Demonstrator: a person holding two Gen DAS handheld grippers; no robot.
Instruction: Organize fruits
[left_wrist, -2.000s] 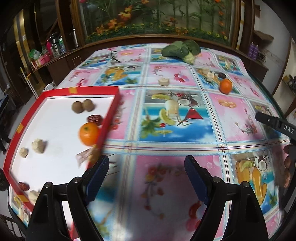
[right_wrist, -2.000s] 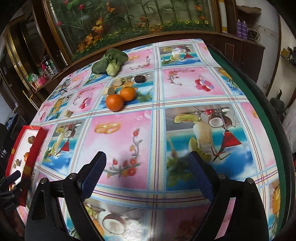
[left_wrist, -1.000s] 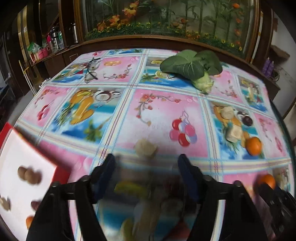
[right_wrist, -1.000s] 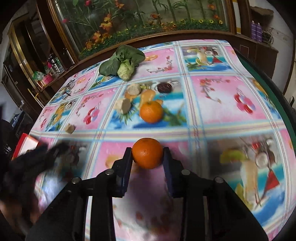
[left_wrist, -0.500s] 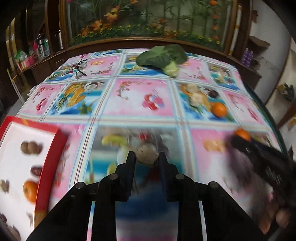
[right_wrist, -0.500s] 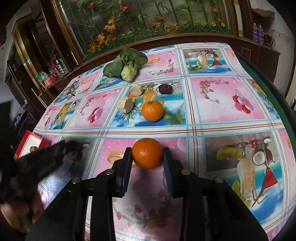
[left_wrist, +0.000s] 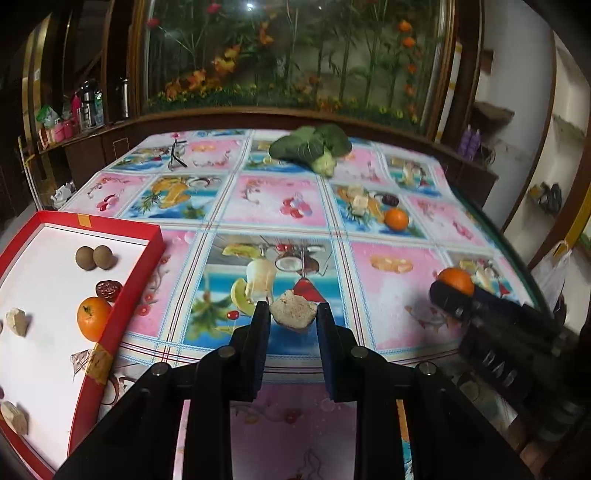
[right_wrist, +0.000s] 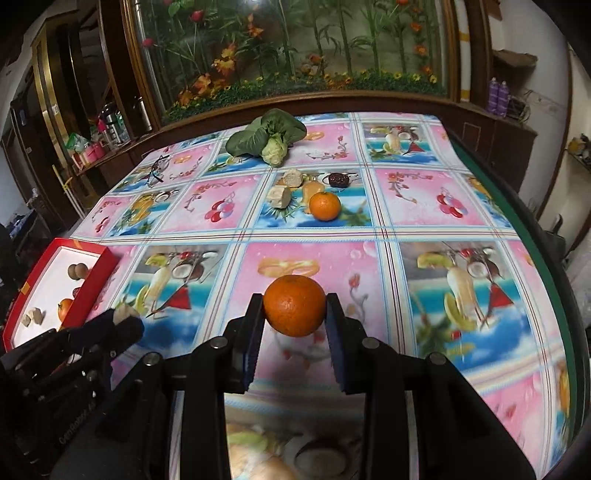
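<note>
1. We are at a surface covered with a fruit-print cloth, with a glass-fronted display of plants behind it.

2. A red tray sits at its left edge. In it we see two brown round fruits, a dark date, an orange and some pale chunks.

3. A leafy green lies at the far side, well apart from the tray.

4. Near the middle right, a loose cluster waits: a spare orange, two pale pieces and a dark fruit.

5. Our right gripper is clamped on an orange, which looks lifted off the surface.

6. Our left gripper is closed on a pale lump, also seemingly lifted, and sits near the tray's right wall.

7. We judge the step in hand to be the carry: both picks look made, and neither load is over the tray yet.

8. Next, we would swing the left gripper leftward over the red wall, lower the lump beside the other chunks, and open.

9. The right gripper has farther to travel; we would bring its orange toward the one in the tray, keeping clear of the left gripper on the way.

10. The orange may roll once released, so we would set it low and gently.
</note>
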